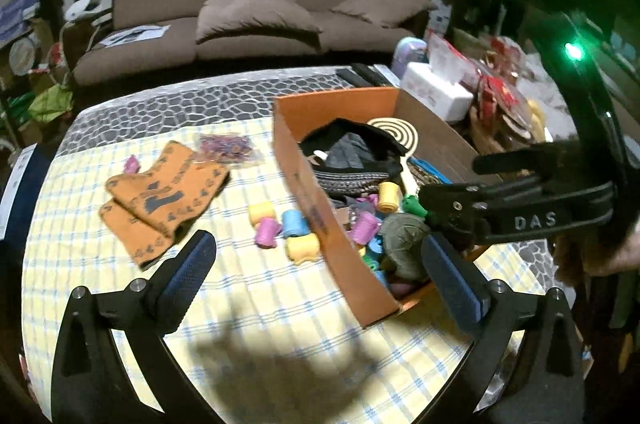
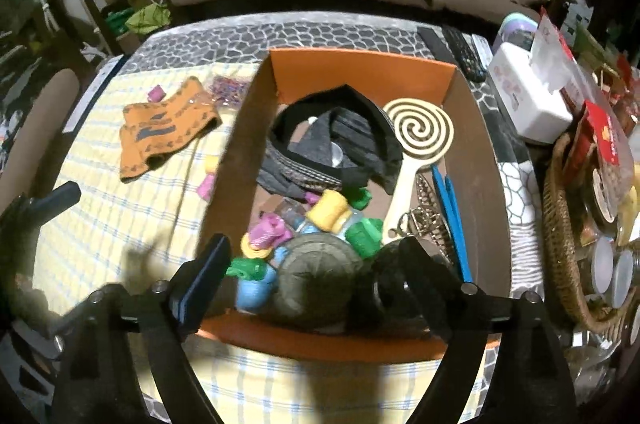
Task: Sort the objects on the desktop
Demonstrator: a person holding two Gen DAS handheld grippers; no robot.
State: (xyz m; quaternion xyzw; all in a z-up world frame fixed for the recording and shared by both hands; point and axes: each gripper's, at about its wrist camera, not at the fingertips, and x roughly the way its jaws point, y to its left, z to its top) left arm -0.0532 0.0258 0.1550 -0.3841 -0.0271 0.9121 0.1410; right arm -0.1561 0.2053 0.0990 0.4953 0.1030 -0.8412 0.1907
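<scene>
An orange cardboard box [image 1: 304, 180] [image 2: 360, 68] stands on the checked tablecloth and holds dark clothes, a spiral paddle [image 2: 418, 130], coloured spools and an olive round thing [image 2: 320, 276]. Several loose spools [image 1: 282, 228] lie left of the box, beside an orange patterned cloth [image 1: 160, 200] [image 2: 164, 130]. My left gripper [image 1: 316, 260] is open and empty above the table, near the box's near corner. My right gripper [image 2: 316, 264] is open and empty over the box's near end; it shows in the left wrist view [image 1: 452, 208] reaching in from the right.
A bag of purple bits [image 1: 228, 146] lies behind the cloth. A tissue box [image 2: 528, 100], remotes [image 2: 460, 52] and a wicker basket [image 2: 560, 244] with jars crowd the right side. A brown sofa [image 1: 248, 8] stands beyond the table.
</scene>
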